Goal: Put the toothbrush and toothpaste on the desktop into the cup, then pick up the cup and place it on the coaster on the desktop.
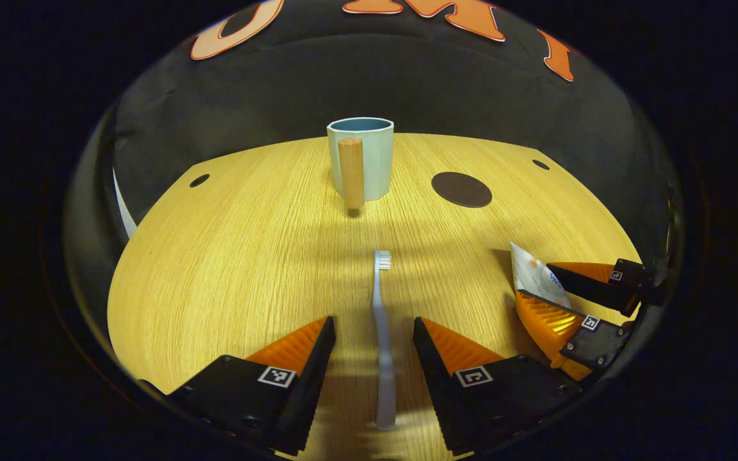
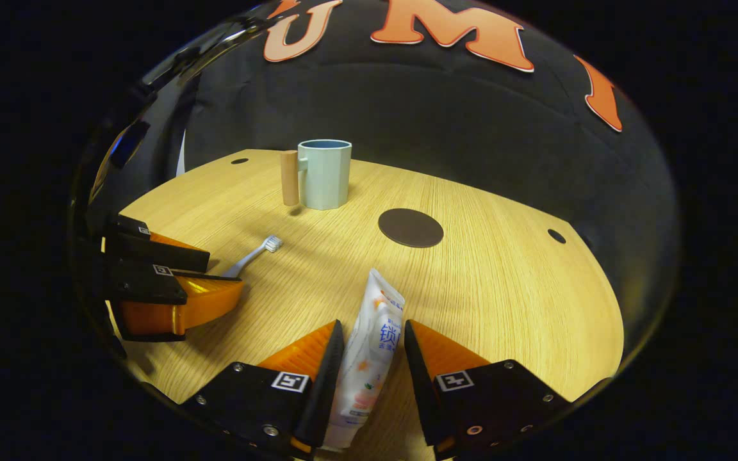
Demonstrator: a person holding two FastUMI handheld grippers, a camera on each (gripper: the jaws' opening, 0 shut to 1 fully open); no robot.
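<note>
Left gripper view: left gripper (image 1: 374,333) spread, fingers straddling the toothbrush (image 1: 382,333), which lies flat on the desktop (image 1: 228,269) with bristles toward 12 o'clock; no contact yet. Cup (image 1: 361,160) stands upright at 12 o'clock, wooden handle facing the camera, coaster (image 1: 461,189) just beside it at 1 o'clock. Right gripper view: right gripper (image 2: 372,349) brackets the toothpaste (image 2: 369,339), fingers close against the tube; whether they pinch it cannot be told. Both seem poised for simultaneous pickup.

toothbrush (image 1: 382,333) flat between the spread left tool (image 1: 374,323) fingers
</note>
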